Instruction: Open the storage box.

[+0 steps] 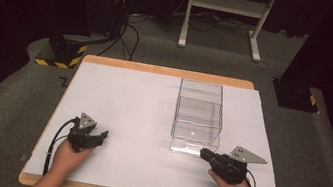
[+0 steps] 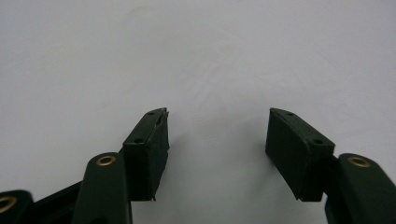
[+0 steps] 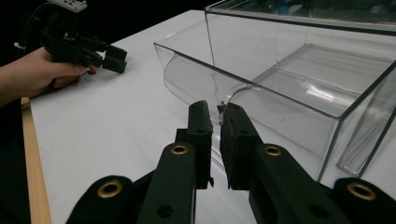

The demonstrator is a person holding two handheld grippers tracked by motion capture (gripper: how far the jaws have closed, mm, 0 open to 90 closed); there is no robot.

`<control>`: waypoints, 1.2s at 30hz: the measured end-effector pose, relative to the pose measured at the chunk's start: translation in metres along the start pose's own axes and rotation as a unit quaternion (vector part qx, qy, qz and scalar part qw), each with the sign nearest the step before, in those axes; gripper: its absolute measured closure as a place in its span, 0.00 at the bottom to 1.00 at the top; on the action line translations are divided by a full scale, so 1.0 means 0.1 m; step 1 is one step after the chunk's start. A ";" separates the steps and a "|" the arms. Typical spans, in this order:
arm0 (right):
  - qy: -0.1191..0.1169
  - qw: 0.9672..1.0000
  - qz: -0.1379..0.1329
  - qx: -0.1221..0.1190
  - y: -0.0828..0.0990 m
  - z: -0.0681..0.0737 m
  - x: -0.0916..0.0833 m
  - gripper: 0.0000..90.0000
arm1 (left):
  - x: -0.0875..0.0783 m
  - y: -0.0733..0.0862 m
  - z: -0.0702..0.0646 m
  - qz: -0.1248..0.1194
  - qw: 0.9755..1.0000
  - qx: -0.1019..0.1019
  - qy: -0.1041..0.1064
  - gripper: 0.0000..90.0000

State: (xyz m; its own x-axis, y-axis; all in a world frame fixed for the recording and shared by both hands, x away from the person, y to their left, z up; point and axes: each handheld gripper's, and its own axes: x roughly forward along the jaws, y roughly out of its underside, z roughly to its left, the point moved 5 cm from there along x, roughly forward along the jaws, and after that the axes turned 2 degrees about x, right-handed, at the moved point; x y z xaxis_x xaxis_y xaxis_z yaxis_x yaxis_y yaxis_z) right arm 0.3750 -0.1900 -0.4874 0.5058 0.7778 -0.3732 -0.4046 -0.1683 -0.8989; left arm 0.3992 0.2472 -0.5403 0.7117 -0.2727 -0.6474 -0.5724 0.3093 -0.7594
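A clear acrylic box point(image 1: 202, 91) stands right of the table's middle, with a clear drawer point(image 1: 195, 139) inside it that sticks out slightly toward me. In the right gripper view the drawer's curved front lip point(image 3: 187, 74) runs down between my right gripper's point(image 3: 215, 108) fingertips. The jaws stand almost together, pinching that thin lip. From above, the right gripper point(image 1: 203, 153) touches the drawer's front. My left gripper point(image 1: 103, 136) rests on the white table top at the near left, open, with bare surface between its pads point(image 2: 149, 140). It is also visible farther off as the left gripper point(image 3: 116, 58).
A white sheet point(image 1: 140, 119) covers the wooden table, whose edge point(image 3: 35, 177) shows at the left of the right gripper view. Beyond the table are grey carpet, cables, a white stand's legs point(image 1: 255, 47) and black-and-yellow bases point(image 1: 62, 54).
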 end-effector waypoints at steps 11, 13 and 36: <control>-0.010 1.000 0.000 -0.007 0.07 0.09 -0.08 0.93 | 0.00 0.00 -0.01 -0.002 1.000 0.003 -0.003 0.44; -0.011 1.000 0.001 -0.007 0.07 0.10 -0.10 0.93 | 0.00 0.00 -0.01 -0.002 1.000 0.003 -0.004 0.44; -0.014 1.000 0.008 -0.008 0.22 0.23 -0.25 0.93 | 0.00 0.00 -0.01 -0.002 1.000 0.008 -0.008 0.44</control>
State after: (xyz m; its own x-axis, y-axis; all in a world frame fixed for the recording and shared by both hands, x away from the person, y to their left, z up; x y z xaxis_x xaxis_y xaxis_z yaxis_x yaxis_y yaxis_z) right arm 0.3361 -0.1993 -0.4923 0.4779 0.7912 -0.3817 -0.3998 -0.1910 -0.8965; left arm 0.3984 0.2460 -0.5400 0.7208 -0.2601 -0.6425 -0.5623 0.3225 -0.7614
